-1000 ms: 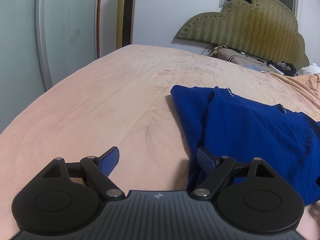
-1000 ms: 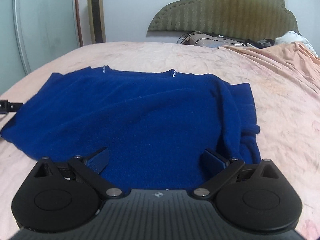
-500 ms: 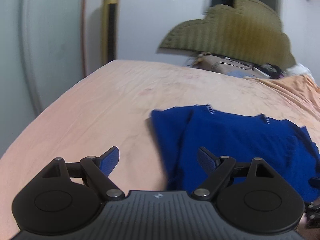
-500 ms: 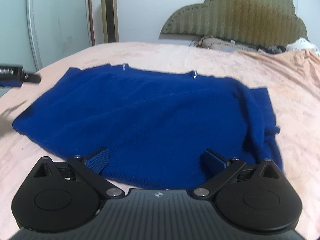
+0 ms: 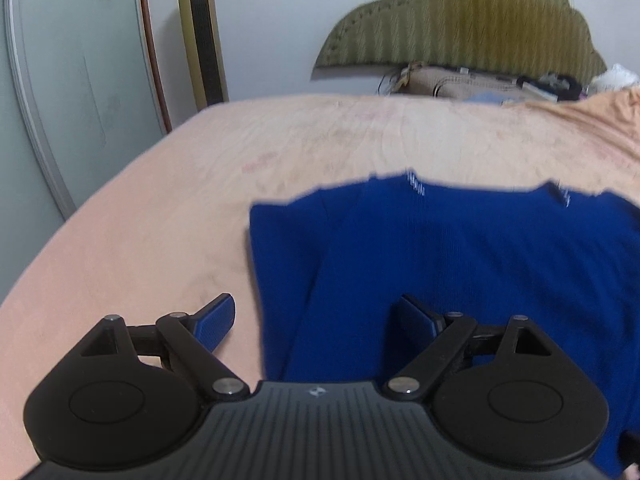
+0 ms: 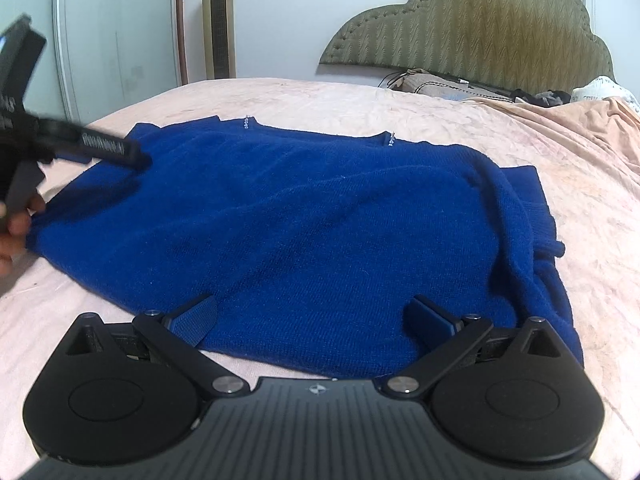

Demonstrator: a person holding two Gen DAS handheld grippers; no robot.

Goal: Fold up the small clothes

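Since a second ago the left gripper has swung rightward over the blue sweater, so knit now fills the space ahead of its right finger, and its tip shows at the left in the right wrist view. Both tools hover low, aimed toward the headboard, jaws spread wide and holding nothing; the right gripper sits over the near hem. The sweater is a fuzzy ribbed knit, lying flat on the peach bedsheet, its long axis running left to right, neckline pointing at the headboard, the right side bunched into soft folds. A gold tower fan stands against the wall.
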